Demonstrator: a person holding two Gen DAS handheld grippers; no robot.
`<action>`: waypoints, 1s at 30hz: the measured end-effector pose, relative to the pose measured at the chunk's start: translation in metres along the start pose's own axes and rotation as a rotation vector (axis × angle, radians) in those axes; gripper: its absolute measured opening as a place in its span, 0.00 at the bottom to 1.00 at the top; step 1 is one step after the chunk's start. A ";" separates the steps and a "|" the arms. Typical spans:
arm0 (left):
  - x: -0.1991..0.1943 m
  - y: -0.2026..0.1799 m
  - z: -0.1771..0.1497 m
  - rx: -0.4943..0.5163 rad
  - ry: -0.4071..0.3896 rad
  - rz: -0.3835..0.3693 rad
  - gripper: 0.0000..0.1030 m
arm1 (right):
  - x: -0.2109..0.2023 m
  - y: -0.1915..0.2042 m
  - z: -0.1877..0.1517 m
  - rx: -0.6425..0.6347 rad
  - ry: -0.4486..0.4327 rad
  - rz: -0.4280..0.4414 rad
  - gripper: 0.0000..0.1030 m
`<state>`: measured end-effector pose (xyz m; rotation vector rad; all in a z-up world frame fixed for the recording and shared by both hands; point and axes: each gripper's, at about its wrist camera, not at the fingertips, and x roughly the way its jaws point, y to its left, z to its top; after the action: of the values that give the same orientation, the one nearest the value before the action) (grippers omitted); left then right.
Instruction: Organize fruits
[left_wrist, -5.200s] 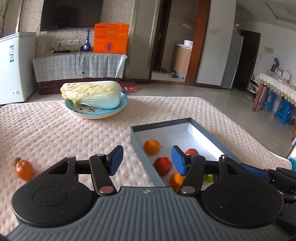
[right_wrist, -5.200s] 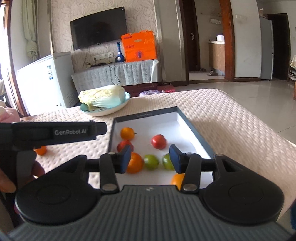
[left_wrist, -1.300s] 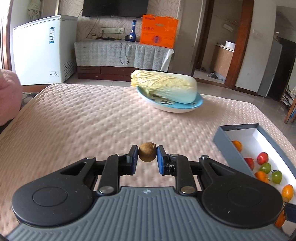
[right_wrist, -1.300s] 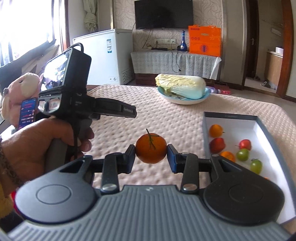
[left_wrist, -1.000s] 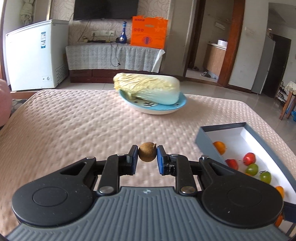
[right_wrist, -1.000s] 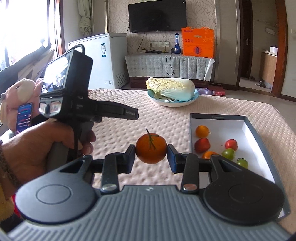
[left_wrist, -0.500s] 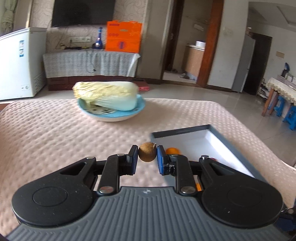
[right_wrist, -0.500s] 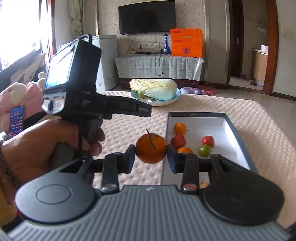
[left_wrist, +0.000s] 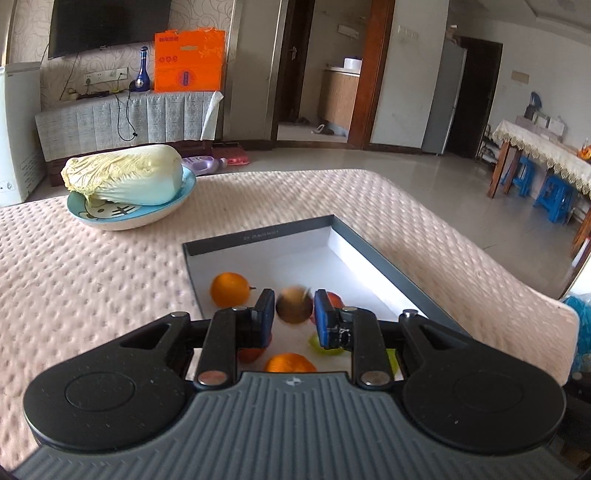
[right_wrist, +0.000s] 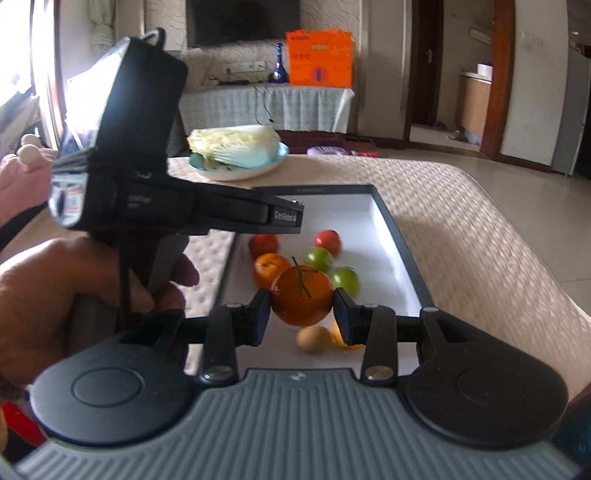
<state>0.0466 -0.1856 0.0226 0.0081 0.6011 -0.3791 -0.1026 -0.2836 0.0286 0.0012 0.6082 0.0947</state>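
Half a second ago the left gripper (left_wrist: 294, 318) pinched the small round brown fruit (left_wrist: 293, 305); now its jaws are opening and the blurred fruit sits loose between the blue pads, at lower centre over the shallow grey box with a white inside (left_wrist: 373, 248). The right gripper (right_wrist: 301, 312) has moved over the box too, gripping the stemmed orange tangerine (right_wrist: 301, 294). A tan fruit (right_wrist: 313, 338) lies in the box just below it.
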 end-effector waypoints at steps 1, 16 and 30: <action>0.001 -0.002 0.000 0.004 -0.002 0.002 0.33 | 0.003 -0.003 0.000 0.009 0.002 -0.003 0.40; -0.055 0.005 -0.011 -0.049 -0.081 0.077 0.55 | -0.026 -0.026 -0.007 0.030 -0.068 -0.043 0.57; -0.144 -0.046 -0.076 0.000 0.001 0.047 0.74 | -0.083 -0.052 -0.039 0.161 -0.043 -0.085 0.57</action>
<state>-0.1204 -0.1699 0.0444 0.0228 0.6010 -0.3333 -0.1879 -0.3439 0.0429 0.1332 0.5707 -0.0366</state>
